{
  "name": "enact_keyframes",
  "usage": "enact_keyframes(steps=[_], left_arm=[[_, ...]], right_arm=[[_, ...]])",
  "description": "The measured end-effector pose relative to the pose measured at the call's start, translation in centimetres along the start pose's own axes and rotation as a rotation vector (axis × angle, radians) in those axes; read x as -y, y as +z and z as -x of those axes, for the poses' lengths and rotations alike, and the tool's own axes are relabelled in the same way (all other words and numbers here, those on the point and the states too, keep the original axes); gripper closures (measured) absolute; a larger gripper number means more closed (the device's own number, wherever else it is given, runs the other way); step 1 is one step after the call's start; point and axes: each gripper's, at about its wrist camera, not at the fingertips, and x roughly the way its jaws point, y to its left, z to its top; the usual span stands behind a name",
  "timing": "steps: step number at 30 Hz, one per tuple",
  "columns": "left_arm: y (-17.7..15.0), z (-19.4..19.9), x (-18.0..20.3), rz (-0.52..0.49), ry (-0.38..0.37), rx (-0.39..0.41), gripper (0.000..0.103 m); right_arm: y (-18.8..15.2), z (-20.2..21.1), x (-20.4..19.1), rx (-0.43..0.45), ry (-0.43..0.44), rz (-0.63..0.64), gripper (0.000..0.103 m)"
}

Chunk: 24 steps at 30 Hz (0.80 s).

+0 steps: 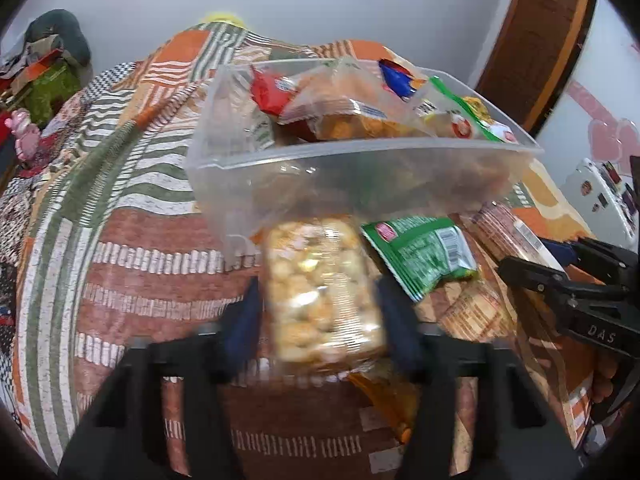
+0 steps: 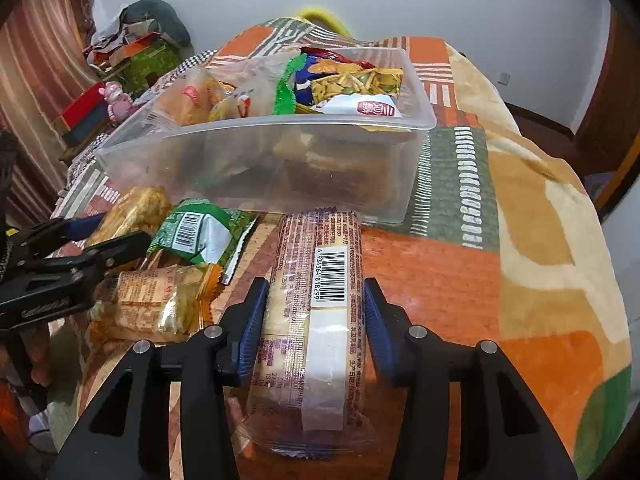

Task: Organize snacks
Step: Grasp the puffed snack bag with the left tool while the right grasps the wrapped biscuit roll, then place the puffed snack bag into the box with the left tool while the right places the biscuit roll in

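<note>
Two hand-held grippers, each grasping one item: left hand-held gripper (image 1: 320,312) clamped on a clear puffed-snack packet (image 1: 320,292), right hand-held gripper (image 2: 314,328) clamped on a long barcoded biscuit pack (image 2: 316,320). Both items sit low over the patchwork bedspread (image 2: 440,280), just before the clear plastic bin (image 2: 260,160) heaped with snack packets; green packet (image 2: 204,232) and orange-edged packet (image 2: 156,300) lie on the bedspread between them

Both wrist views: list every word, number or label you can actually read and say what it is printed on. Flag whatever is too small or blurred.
"DAS": on the right gripper body, seen from the left wrist view.
"6 934364 818299": under the barcode on the long wrapped snack pack; digits small, so uncertain.
Chinese print on that pack: too small to read.
Green packet: barcode digits and lettering blurred.
Red logo on the white packet in the clear bin: not legible.
</note>
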Motion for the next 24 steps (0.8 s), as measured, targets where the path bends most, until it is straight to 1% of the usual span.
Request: enact_keyframes(steps=[4,7,12,18,24], left_arm=[[-0.5,1.1,0.1,-0.017,-0.006,0.017,0.058],[-0.8,2.2,0.2,-0.024,0.003,0.034,0.058],[-0.8,4.5,0.0,-0.012,0.007,0.073,0.059],[0.7,7.8,0.1,-0.007,0.006,0.158,0.058],[2.7,9.7,0.1,-0.013,0.021,0.228,0.058]], right_arm=[[0.1,0.8,0.3,0.026,0.008,-0.015,0.060],[-0.1,1.6,0.5,0.039,0.017,-0.020,0.060],[-0.3,3.5,0.6,0.075,0.020,-0.022,0.061],[0.6,6.2,1.0,0.148,0.028,-0.033,0.060],[2.7,7.2,0.7,0.212,0.019,-0.019,0.060]])
